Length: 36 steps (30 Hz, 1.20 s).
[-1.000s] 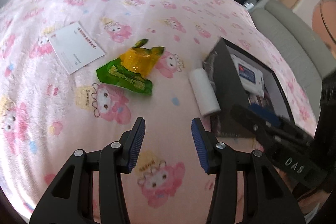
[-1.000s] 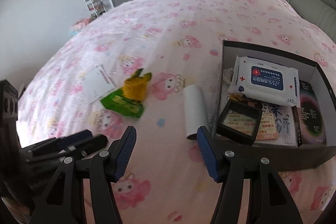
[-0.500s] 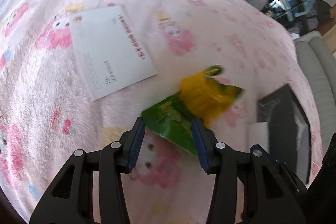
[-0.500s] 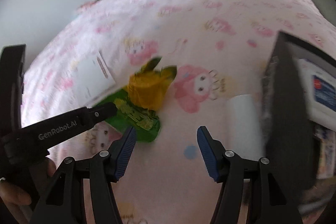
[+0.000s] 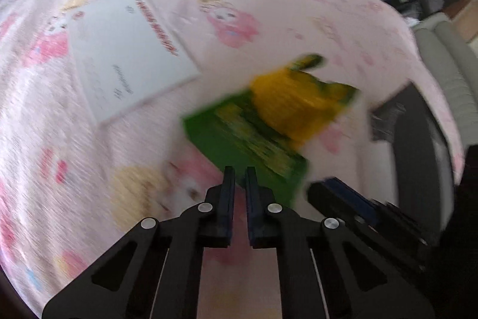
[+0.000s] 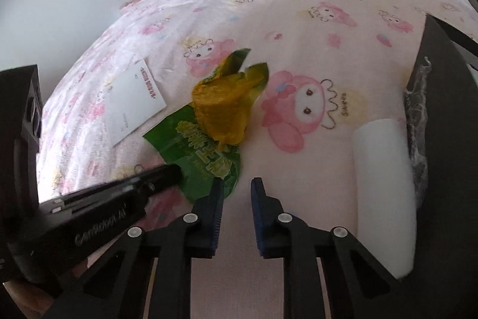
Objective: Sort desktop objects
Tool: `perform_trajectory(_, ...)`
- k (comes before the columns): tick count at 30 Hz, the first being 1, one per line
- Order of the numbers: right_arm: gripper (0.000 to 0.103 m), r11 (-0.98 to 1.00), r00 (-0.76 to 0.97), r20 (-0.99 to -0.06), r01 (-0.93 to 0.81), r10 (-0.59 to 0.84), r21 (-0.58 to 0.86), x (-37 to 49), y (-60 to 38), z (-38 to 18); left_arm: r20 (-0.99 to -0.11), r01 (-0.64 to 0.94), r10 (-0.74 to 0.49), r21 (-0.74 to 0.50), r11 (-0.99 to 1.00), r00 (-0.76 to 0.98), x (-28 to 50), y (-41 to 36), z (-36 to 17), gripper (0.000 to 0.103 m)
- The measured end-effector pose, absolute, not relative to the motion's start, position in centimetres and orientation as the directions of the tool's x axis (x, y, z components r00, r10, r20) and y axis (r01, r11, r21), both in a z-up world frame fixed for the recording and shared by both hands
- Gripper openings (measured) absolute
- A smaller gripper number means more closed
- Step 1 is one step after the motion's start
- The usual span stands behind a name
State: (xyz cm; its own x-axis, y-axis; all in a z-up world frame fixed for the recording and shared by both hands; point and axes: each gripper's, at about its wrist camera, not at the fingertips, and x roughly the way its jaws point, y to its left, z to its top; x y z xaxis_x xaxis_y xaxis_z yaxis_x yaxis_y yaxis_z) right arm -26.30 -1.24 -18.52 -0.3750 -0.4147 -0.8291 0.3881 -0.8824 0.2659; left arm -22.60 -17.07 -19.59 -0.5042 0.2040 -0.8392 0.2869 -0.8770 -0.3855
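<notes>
My left gripper [image 5: 240, 169], nearly closed, pinches the green snack packet's [image 5: 239, 136] near edge; its long axis runs toward upper right.

My right gripper [image 6: 236, 184], part-open, holds nothing.

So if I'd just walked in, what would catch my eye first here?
Probably the bright green and yellow snack packet, lying mid-blanket with the left gripper nearly shut at its near edge. Around it spreads the pink cartoon blanket, with a white card to the packet's left and a white roll beside the black box.

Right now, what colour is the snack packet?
The snack packet is green and yellow, clearest in the right wrist view.
</notes>
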Motion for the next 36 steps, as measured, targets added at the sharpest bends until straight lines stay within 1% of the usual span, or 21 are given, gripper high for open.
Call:
perform_trajectory(3, 0.016, -0.889, -0.39, -0.827, 0.379, -0.405, 0.257, -26.0, -0.9, -17.9, -0.829, 0.257, 0.219, -0.392, -0.883, -0.514, -22.2, -16.4, -19.2, 0.006)
perform_trajectory(4, 0.016, -0.892, -0.395, -0.827, 0.374, -0.401, 0.254, -25.9, -0.7, -17.8, -0.826, 0.254, 0.223, -0.397, -0.882, -0.518, -22.1, -16.4, -19.1, 0.012)
perform_trajectory(5, 0.016, -0.896, -0.396, -0.828, 0.362, -0.396, 0.255, -26.1, -0.6, -17.8, -0.821, 0.278, 0.223, -0.414, -0.867, -0.526, -22.2, -17.1, -19.1, 0.019)
perform_trajectory(6, 0.016, -0.9, -0.397, -0.83, 0.352, -0.392, 0.257, -26.3, -0.5, -17.8, -0.818, 0.311, 0.22, -0.43, -0.847, -0.531, -22.1, -18.0, -19.3, 0.038)
perform_trajectory(7, 0.016, -0.901, -0.394, -0.831, 0.346, -0.393, 0.262, -26.4, -0.4, -17.7, -0.818, 0.344, 0.211, -0.439, -0.83, -0.535, -22.1, -18.8, -19.6, 0.047)
perform_trajectory(11, 0.022, -0.914, -0.399, -0.839, 0.319, -0.371, 0.252, -27.3, 0.0, -18.2, -0.83, 0.427, 0.186, -0.446, -0.786, -0.525, -23.2, -21.5, -21.3, 0.047)
perform_trajectory(14, 0.032, -0.929, -0.394, -0.853, 0.281, -0.341, 0.241, -28.0, 0.1, -19.2, -0.835, 0.406, 0.188, -0.432, -0.805, -0.517, -24.2, -21.3, -21.7, 0.05)
perform_trajectory(16, 0.032, -0.925, -0.375, -0.856, 0.273, -0.356, 0.266, -28.4, 0.0, -20.0, -0.845, 0.37, 0.166, -0.388, -0.844, -0.509, -25.0, -20.1, -21.7, 0.05)
perform_trajectory(17, 0.032, -0.924, -0.377, -0.854, 0.278, -0.358, 0.265, -28.4, -0.2, -20.1, -0.847, 0.35, 0.159, -0.371, -0.861, -0.507, -25.2, -19.6, -21.7, 0.049)
perform_trajectory(18, 0.032, -0.922, -0.38, -0.852, 0.284, -0.36, 0.263, -28.4, -0.4, -20.1, -0.848, 0.323, 0.161, -0.359, -0.876, -0.505, -25.3, -19.0, -21.6, 0.038)
perform_trajectory(20, 0.032, -0.913, -0.386, -0.842, 0.312, -0.376, 0.265, -28.1, -0.8, -19.7, -0.844, 0.286, 0.189, -0.368, -0.885, -0.503, -25.3, -18.4, -21.4, 0.035)
perform_trajectory(22, 0.029, -0.905, -0.392, -0.832, 0.326, -0.392, 0.273, -27.8, -1.1, -19.3, -0.835, 0.26, 0.218, -0.387, -0.885, -0.505, -25.3, -18.1, -21.2, 0.021)
perform_trajectory(23, 0.026, -0.904, -0.396, -0.829, 0.329, -0.394, 0.273, -27.6, -1.1, -19.0, -0.83, 0.247, 0.235, -0.401, -0.882, -0.506, -25.2, -18.0, -21.1, 0.02)
perform_trajectory(24, 0.025, -0.906, -0.406, -0.827, 0.329, -0.389, 0.265, -27.4, -1.1, -18.8, -0.821, 0.237, 0.262, -0.425, -0.873, -0.508, -25.2, -18.1, -21.0, 0.016)
perform_trajectory(26, 0.025, -0.912, -0.422, -0.825, 0.325, -0.376, 0.25, -27.1, -1.1, -18.3, -0.81, 0.222, 0.284, -0.445, -0.868, -0.513, -25.0, -18.1, -20.6, 0.015)
perform_trajectory(29, 0.025, -0.922, -0.438, -0.827, 0.315, -0.353, 0.226, -27.1, -1.1, -18.0, -0.814, 0.225, 0.27, -0.432, -0.873, -0.514, -24.7, -18.0, -20.1, 0.016)
perform_trajectory(30, 0.025, -0.925, -0.439, -0.829, 0.309, -0.346, 0.223, -27.2, -1.1, -17.9, -0.819, 0.236, 0.258, -0.423, -0.875, -0.512, -24.7, -18.0, -19.9, 0.025)
perform_trajectory(31, 0.025, -0.927, -0.439, -0.831, 0.303, -0.341, 0.221, -27.3, -1.2, -17.9, -0.829, 0.265, 0.234, -0.409, -0.873, -0.507, -24.7, -18.4, -20.0, 0.042)
perform_trajectory(32, 0.026, -0.927, -0.435, -0.832, 0.298, -0.343, 0.226, -27.5, -1.1, -18.0, -0.837, 0.29, 0.204, -0.389, -0.875, -0.507, -24.6, -18.7, -20.2, 0.047)
perform_trajectory(34, 0.029, -0.929, -0.426, -0.838, 0.291, -0.341, 0.23, -27.7, -1.1, -18.3, -0.853, 0.324, 0.139, -0.335, -0.885, -0.502, -24.6, -19.4, -20.4, 0.047)
perform_trajectory(36, 0.031, -0.931, -0.416, -0.847, 0.291, -0.331, 0.22, -28.0, -1.5, -19.0, -0.852, 0.328, 0.137, -0.337, -0.883, -0.505, -24.7, -19.7, -20.6, 0.047)
